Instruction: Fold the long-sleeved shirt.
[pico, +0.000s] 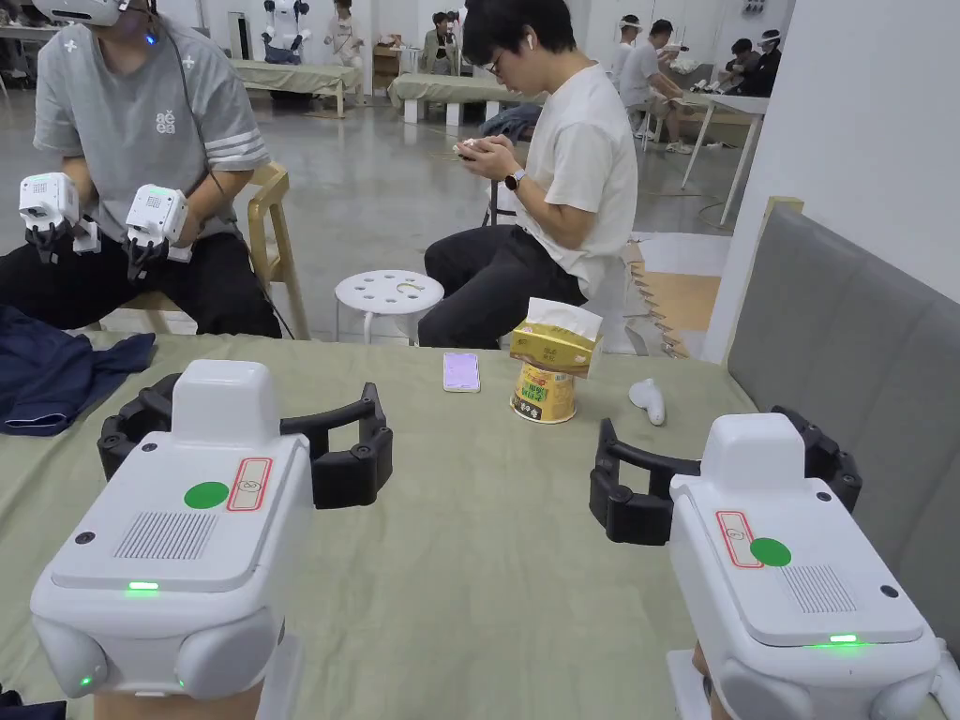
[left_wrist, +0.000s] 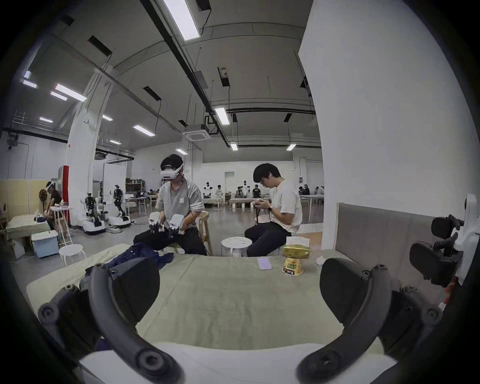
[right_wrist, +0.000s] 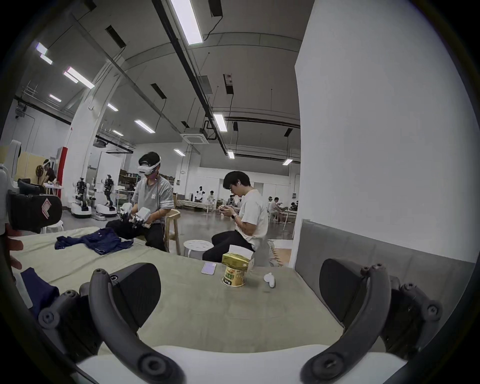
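A navy long-sleeved shirt (pico: 47, 375) lies crumpled at the far left of the green-covered table (pico: 469, 581); it also shows in the left gripper view (left_wrist: 145, 256) and the right gripper view (right_wrist: 98, 240). My left gripper (pico: 239, 445) hovers over the table's near left, open, with nothing between its jaws (left_wrist: 239, 285). My right gripper (pico: 722, 469) is level with it at the near right, also open and empty (right_wrist: 239, 288). Both are well short of the shirt. A piece of navy cloth (right_wrist: 39, 288) shows at the lower left edge of the right gripper view.
A phone (pico: 460, 371), a tissue pack on a cup (pico: 548, 375) and a small white device (pico: 649, 400) sit at the table's far middle. A grey padded panel (pico: 844, 356) borders the right side. Beyond the far edge are a person holding two grippers (pico: 141, 122), a seated person (pico: 562, 187) and a white stool (pico: 389, 292).
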